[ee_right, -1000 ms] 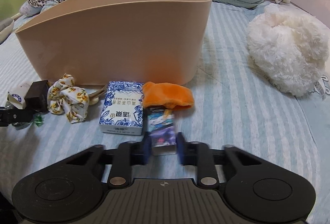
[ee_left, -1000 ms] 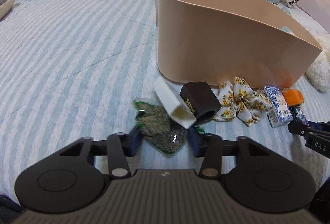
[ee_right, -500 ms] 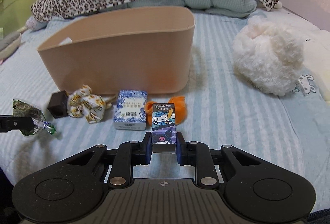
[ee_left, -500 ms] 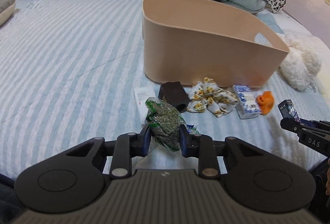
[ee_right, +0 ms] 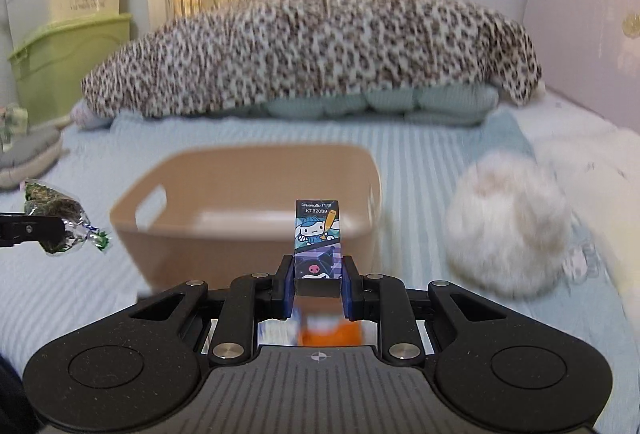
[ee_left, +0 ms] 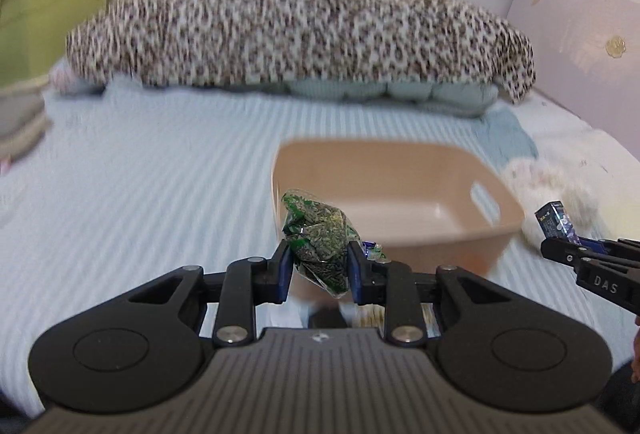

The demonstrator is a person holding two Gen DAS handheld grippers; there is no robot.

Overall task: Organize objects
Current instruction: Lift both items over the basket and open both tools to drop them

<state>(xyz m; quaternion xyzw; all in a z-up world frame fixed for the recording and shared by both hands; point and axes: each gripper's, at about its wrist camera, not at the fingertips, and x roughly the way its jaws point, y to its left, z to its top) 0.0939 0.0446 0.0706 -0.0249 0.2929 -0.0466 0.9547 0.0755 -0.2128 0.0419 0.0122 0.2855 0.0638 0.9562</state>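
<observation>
My left gripper (ee_left: 319,265) is shut on a clear green packet of dried leaves (ee_left: 320,234) and holds it in the air in front of the beige plastic basket (ee_left: 404,230). My right gripper (ee_right: 317,284) is shut on a small cartoon-printed box (ee_right: 318,240) and holds it upright above the near side of the basket (ee_right: 224,234). The basket's inside looks bare. Each gripper shows in the other's view: the right one with its box (ee_left: 558,224) at the right edge, the left one with its packet (ee_right: 60,220) at the left edge.
A white fluffy toy (ee_right: 508,222) lies right of the basket on the striped bed (ee_left: 140,174). A leopard-print blanket (ee_right: 312,54) is piled at the bed's head. An orange item (ee_right: 328,334) and a blue-white box lie below the right gripper. Green bins (ee_right: 60,62) stand at left.
Both grippers have risen from the bed with their items and now look down into the basket. The remaining items on the bed have dropped below the grippers' view.
</observation>
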